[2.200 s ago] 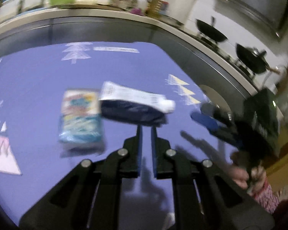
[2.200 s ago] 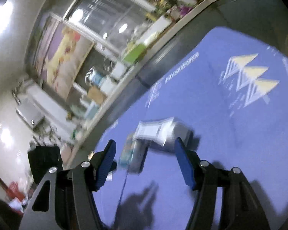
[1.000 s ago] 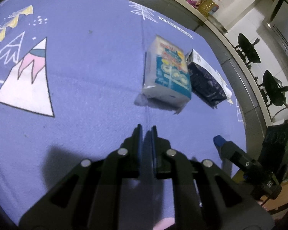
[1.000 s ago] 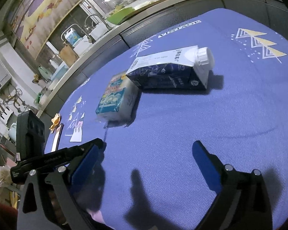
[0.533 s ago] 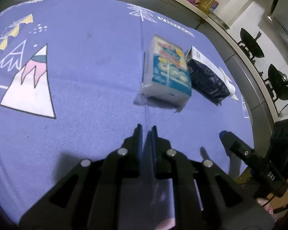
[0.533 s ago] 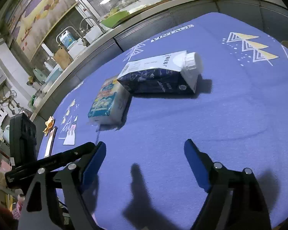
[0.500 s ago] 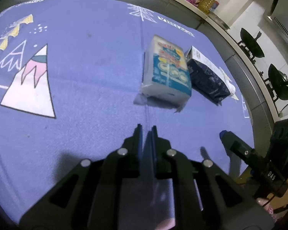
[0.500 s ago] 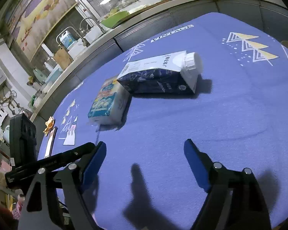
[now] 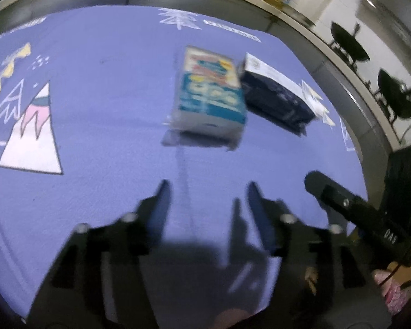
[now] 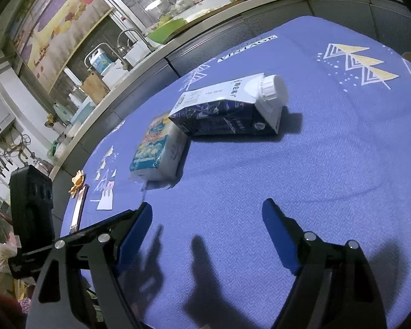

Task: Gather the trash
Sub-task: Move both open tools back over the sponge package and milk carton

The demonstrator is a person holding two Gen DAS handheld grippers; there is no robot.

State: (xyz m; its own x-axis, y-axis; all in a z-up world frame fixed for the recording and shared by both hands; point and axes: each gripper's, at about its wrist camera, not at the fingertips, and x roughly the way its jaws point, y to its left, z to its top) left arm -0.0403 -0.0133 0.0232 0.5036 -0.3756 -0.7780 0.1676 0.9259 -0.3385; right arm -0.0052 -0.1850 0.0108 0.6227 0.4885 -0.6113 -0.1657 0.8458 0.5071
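Trash, a blue tissue pack (image 9: 209, 96) touching a dark carton (image 9: 276, 93), lies on the bench (image 9: 96, 104) just ahead of the left tongs (image 9: 207, 192), whose jaws have just been opening with nothing between them, readying a grab, while the right tongs (image 10: 207, 213) stand wide and empty.

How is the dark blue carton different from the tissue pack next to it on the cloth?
The dark blue carton is a stiff box with a white top panel and a round white screw cap; the tissue pack is a soft plastic wrapper, white with a light blue and colourful print, and has no cap. The carton looks longer than the pack. Both lie on their sides on the purple tablecloth, close together, ahead of both grippers, neither of them gripped.
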